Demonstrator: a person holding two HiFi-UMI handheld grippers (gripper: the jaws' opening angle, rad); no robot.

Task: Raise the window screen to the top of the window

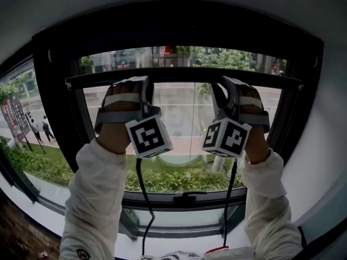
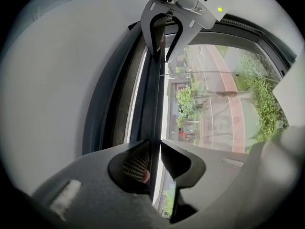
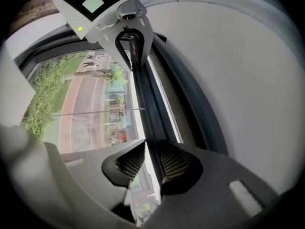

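The window screen's dark bar point(image 1: 184, 76) runs level across the window, a little below the top of the black frame point(image 1: 179, 28). My left gripper point(image 1: 136, 84) reaches up and is shut on the bar left of its middle. My right gripper point(image 1: 231, 84) is shut on it right of the middle. In the left gripper view the bar point(image 2: 156, 99) passes as a thin dark strip between the jaws of the left gripper point(image 2: 155, 159), with the right gripper point(image 2: 165, 32) clamped further along. The right gripper view shows the bar point(image 3: 141, 94) pinched in the right gripper point(image 3: 151, 163), the left gripper point(image 3: 132, 42) beyond.
White wall point(image 1: 320, 145) surrounds the black window frame. A lower sash with a dark handle point(image 1: 187, 198) lies beneath the glass. Black cables point(image 1: 145, 199) hang from both grippers. Outside are a hedge, a street and people walking.
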